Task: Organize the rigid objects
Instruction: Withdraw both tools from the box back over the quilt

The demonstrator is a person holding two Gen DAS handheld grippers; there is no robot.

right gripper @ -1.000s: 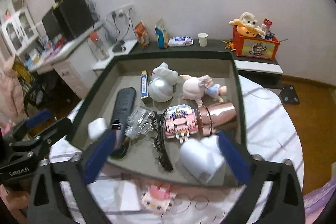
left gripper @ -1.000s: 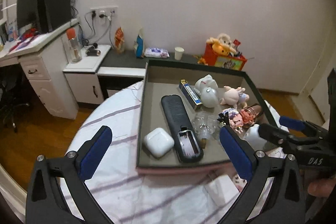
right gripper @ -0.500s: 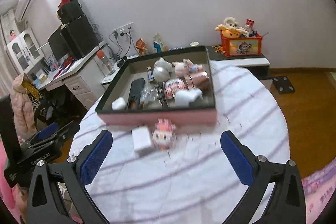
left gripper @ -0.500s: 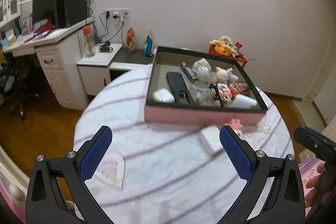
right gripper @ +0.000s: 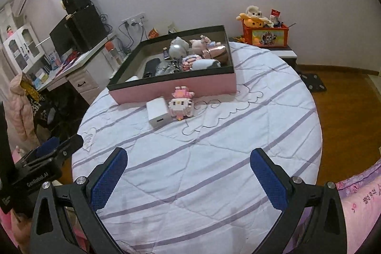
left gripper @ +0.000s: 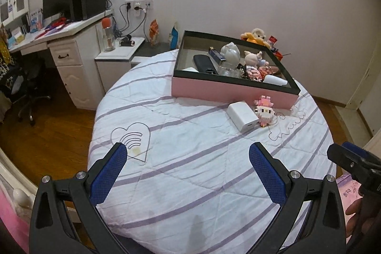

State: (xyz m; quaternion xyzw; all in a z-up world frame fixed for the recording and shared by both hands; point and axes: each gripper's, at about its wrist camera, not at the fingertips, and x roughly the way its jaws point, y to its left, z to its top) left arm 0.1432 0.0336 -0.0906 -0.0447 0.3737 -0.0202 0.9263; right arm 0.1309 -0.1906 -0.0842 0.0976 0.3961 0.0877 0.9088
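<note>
Both hand-held grippers sit back at the near edge of the worktop (left gripper: 190, 158), well apart from everything. Left gripper (left gripper: 188, 173) has its jaws wide apart, nothing in them. Right gripper (right gripper: 189, 175) is the same, spread and holding nothing.

Box (right gripper: 171, 87) is at the far edge, already crowded. Two items are left out on the cloth, touching each other just in front of its pink wall: white charger (right gripper: 158, 112) on the left, pink block figure (right gripper: 181, 105) on the right.

My read: take the figure next with the right. Come in from above and close across its body rather than the head, since block builds tend to shed pieces. Lift clear of the wall before moving over. Free floor looks to be at the box's left side. Charger is smooth, so grip its flat faces squarely.
</note>
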